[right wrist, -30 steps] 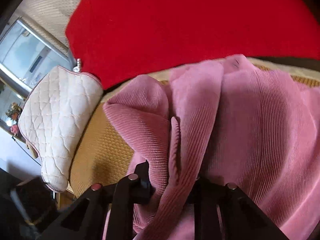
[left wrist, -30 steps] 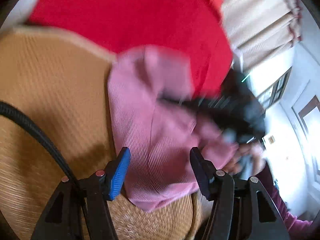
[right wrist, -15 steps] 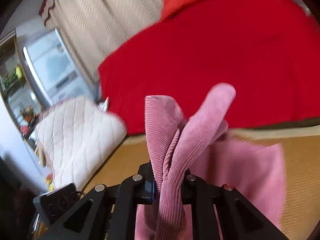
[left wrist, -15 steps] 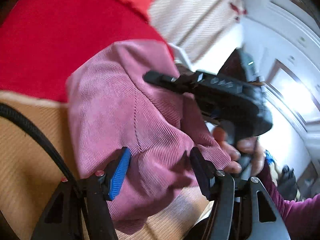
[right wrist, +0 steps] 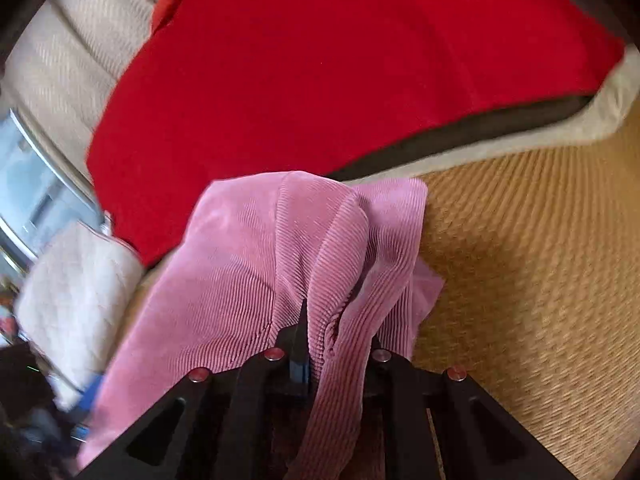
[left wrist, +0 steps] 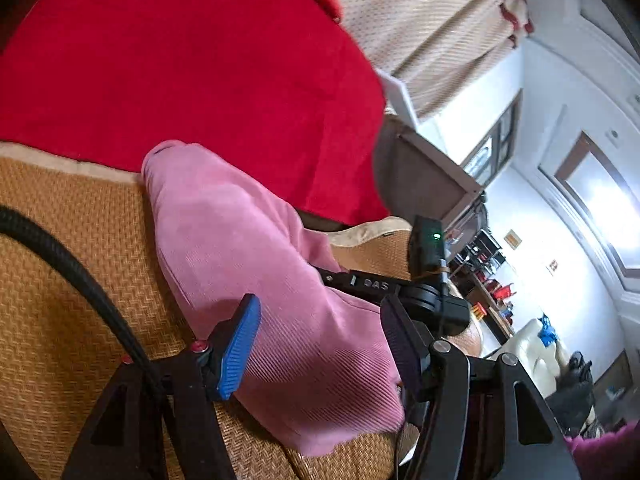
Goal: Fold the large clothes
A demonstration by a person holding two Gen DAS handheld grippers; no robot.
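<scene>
My right gripper point(right wrist: 336, 344): jaws clamped on a fold of the pink ribbed corduroy garment point(right wrist: 256, 264) | my left gripper point(left wrist: 320, 344): jaws apart, gripping nothing, garment lying between | garment: draped on woven tan mat point(left wrist: 72, 280), red blanket point(left wrist: 192, 64) behind.

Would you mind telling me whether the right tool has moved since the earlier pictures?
Yes. The right tool, shut on the pink garment, swung right: the white cushion slid toward the left edge.

One pink corduroy garment point(left wrist: 260, 280) lies on one woven mat point(left wrist: 72, 280). Behind the mat sits one red cushion point(left wrist: 180, 60). Beside that cushion, one quilted white pillow point(right wrist: 76, 300).
</scene>
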